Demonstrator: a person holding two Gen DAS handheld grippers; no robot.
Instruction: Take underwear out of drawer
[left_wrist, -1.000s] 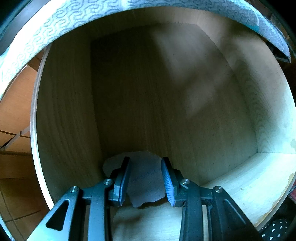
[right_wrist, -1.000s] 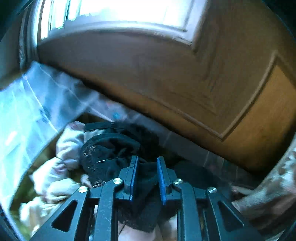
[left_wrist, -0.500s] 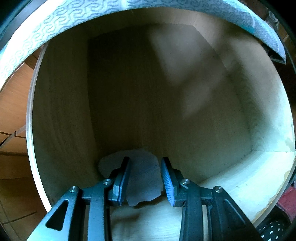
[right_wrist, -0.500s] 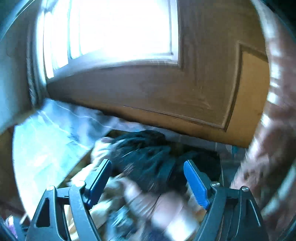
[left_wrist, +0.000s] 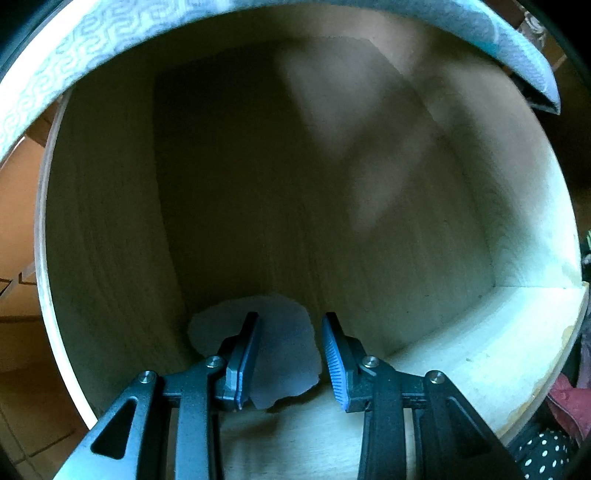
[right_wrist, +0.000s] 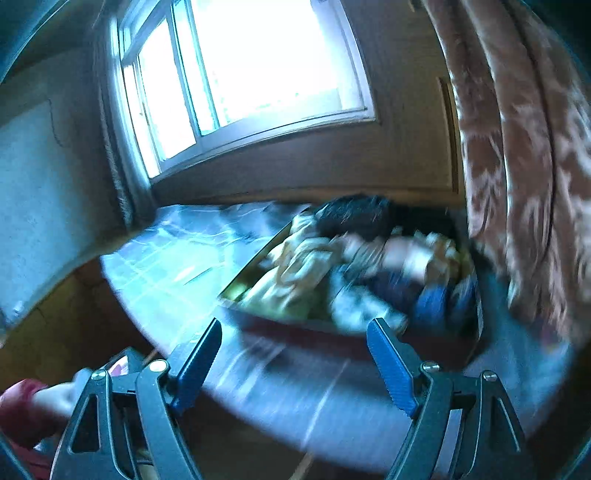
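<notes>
2 views, 2 very different scenes. Largest thing: the drawer (left_wrist: 517, 325), pale wood, seen from straight above, bare except for 1 grey scrap of cloth (left_wrist: 284, 354) flat on the floor near a corner. The left gripper (left_wrist: 288, 354) hangs over it, fingers part-way apart, nothing pinched; whether the tips touch the cloth I cannot tell.

Right view, blurred: a box (right_wrist: 258, 317) heaped with clothes (right_wrist: 351, 258) on a sheeted surface beneath a window. The right gripper (right_wrist: 295, 358) is clear of the heap, fingers wide and empty.

The cloth looks thin, limp, very light (likely the underwear). It should bunch and sag, not slip. Best hold, I judge: straddle the middle, press to the floor, pinch up a fold. An edge grip may slide off.
</notes>
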